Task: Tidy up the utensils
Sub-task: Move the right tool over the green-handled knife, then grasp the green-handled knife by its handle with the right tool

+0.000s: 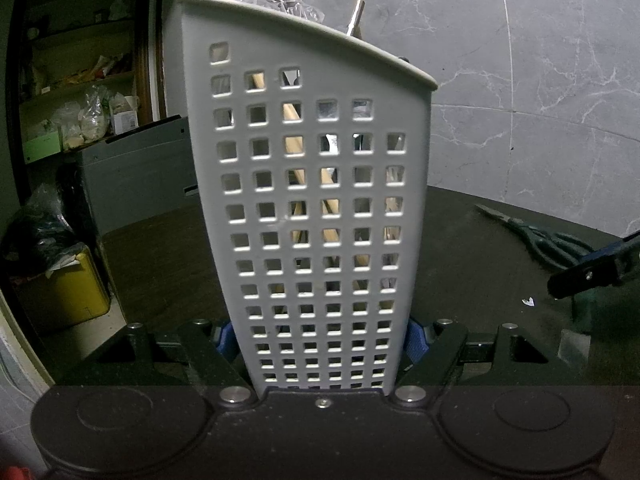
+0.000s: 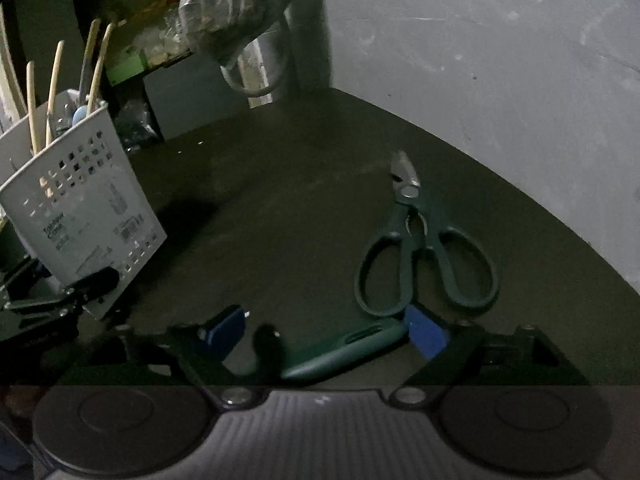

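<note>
1. Utensils: most already stand in the white perforated holder (image 1: 308, 208), wooden handles (image 2: 54, 84) sticking out of its top. Two remain on the dark surface (image 2: 260, 200): green-handled scissors (image 2: 424, 256) lying flat, blades pointing away, and a green-handled tool (image 2: 344, 350) just in front of them, its working end not readable.
2. Left gripper (image 1: 320, 340): fingers pinching the holder low at its base, one blue pad on each side wall; the holder leans slightly in the right wrist view.
3. Right gripper (image 2: 324, 332): fingers spread wide, one blue pad (image 2: 224, 330) on each side of the green-handled tool; the right pad sits at the handle's tip, but no firm pinch shows.
4. Step in hand, as judged: collecting a loose utensil while the holder is steadied.
5. Next move calls for: lowering around the handle, closing across its narrow width, lifting clear of the scissor loops, then carrying it left to the holder's open top.
6. Edges and room: the scissor loops lie just beside the right pad, so snagging is a risk. The surface's curved far edge runs behind the scissors, the wall (image 2: 500, 60) beyond. Open surface lies between tool and holder.
</note>
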`<state>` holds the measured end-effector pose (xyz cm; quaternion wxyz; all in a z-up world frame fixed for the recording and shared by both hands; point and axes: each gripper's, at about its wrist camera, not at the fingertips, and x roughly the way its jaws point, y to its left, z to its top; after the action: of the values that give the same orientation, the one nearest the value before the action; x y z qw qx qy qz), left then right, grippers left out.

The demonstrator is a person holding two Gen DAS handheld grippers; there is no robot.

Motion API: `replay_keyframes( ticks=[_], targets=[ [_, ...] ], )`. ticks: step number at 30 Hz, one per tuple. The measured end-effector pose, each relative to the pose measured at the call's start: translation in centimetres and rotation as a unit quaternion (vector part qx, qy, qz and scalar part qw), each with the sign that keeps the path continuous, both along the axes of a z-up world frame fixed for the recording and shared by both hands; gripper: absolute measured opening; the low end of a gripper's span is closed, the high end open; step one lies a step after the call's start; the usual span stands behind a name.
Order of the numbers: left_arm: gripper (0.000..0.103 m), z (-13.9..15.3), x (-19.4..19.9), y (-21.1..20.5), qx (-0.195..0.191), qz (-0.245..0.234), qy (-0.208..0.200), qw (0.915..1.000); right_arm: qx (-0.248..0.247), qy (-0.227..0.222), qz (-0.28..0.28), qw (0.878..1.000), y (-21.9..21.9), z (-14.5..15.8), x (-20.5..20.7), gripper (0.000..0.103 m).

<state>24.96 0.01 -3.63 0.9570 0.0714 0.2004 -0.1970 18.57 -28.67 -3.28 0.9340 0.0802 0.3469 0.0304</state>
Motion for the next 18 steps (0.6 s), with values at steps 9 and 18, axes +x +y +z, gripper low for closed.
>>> replay_keyframes(
  ticks=[9,18],
  targets=[
    [0.077,0.0,0.0,-0.1,-0.001,-0.001,0.000,1.0000,0.011,0.007,-0.005,1.000,0.0,0.2,-1.5,0.089],
    [0.077,-0.1,-0.1,-0.2,0.001,0.001,0.000,1.0000,-0.021,-0.005,0.014,1.000,1.5,0.0,-1.8,0.071]
  ],
)
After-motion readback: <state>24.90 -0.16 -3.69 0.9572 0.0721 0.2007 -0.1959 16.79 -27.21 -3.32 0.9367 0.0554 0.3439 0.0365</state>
